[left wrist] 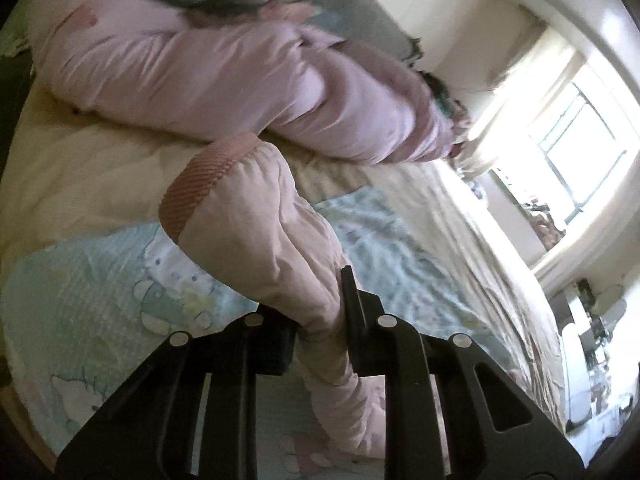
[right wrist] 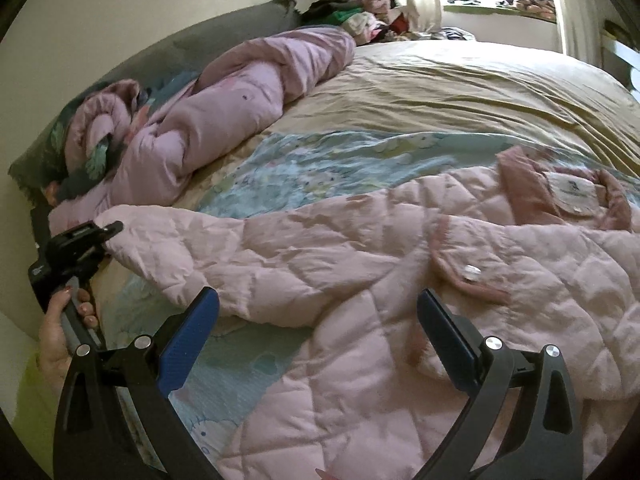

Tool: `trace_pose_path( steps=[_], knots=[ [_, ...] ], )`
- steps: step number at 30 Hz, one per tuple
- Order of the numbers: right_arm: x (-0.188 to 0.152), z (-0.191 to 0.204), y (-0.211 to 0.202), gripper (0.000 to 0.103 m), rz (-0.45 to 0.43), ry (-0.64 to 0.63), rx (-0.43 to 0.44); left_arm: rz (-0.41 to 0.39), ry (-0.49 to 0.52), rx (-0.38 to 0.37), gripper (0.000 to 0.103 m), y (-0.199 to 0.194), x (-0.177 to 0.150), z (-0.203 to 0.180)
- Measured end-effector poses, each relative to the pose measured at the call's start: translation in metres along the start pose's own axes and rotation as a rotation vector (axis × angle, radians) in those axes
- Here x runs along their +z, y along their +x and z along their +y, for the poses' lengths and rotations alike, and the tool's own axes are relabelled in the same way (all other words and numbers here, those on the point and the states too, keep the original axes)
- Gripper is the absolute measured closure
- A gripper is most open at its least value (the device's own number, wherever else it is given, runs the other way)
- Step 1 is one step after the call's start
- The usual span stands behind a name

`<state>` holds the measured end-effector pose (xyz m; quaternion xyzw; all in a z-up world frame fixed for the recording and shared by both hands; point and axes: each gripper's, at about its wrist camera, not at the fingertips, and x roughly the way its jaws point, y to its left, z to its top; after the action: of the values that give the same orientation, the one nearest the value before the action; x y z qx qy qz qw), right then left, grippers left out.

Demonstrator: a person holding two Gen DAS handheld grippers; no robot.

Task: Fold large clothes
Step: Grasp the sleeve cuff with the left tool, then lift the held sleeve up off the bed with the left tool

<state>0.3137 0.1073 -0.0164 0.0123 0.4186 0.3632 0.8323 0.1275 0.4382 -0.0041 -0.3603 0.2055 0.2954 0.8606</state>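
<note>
A pink quilted jacket (right wrist: pixel 360 288) lies spread on the bed, collar (right wrist: pixel 560 196) at the right. Its sleeve (right wrist: pixel 180 240) stretches to the left. My left gripper (left wrist: pixel 320 320) is shut on the sleeve (left wrist: pixel 256 232) near its ribbed cuff (left wrist: pixel 200 192) and holds it lifted off the bed. This gripper also shows in the right wrist view (right wrist: pixel 108 230), pinching the sleeve's end. My right gripper (right wrist: pixel 318 320) is open and empty, its blue pads (right wrist: pixel 192 328) just above the jacket's body.
A rolled pink duvet (right wrist: pixel 224 120) lies along the grey headboard (right wrist: pixel 224 24). The bed has a beige sheet (right wrist: pixel 460 92) and a blue patterned cover (right wrist: pixel 320 164). A clothes pile (right wrist: pixel 360 16) sits by the bright window (left wrist: pixel 576 136).
</note>
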Motion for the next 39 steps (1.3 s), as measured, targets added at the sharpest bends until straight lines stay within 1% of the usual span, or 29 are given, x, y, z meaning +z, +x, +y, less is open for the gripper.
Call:
trace_pose_path(
  steps=[3,8,19,29,33,39],
  knots=[
    [-0.004,-0.013,-0.012,0.004,-0.015,0.024,-0.002,-0.032,0.035,-0.044,0.092,-0.015,0.001,-0.015],
    [-0.012,-0.040,-0.038,0.004,-0.049,0.073,-0.011,-0.087,0.139,-0.094,0.092,-0.043,-0.004,-0.051],
    [-0.025,-0.101,-0.091,0.004,-0.124,0.168,-0.056,-0.116,0.334,-0.196,0.094,-0.082,-0.036,-0.143],
    [-0.038,-0.138,-0.126,0.004,-0.183,0.245,-0.022,-0.140,0.417,-0.276,0.094,-0.114,-0.058,-0.204],
    [-0.040,-0.150,-0.140,0.004,-0.201,0.267,-0.037,-0.146,0.454,-0.312,0.094,-0.125,-0.068,-0.225],
    [-0.048,-0.173,-0.160,0.004,-0.234,0.310,-0.045,-0.121,0.500,-0.360,0.094,-0.132,-0.085,-0.256]
  ],
)
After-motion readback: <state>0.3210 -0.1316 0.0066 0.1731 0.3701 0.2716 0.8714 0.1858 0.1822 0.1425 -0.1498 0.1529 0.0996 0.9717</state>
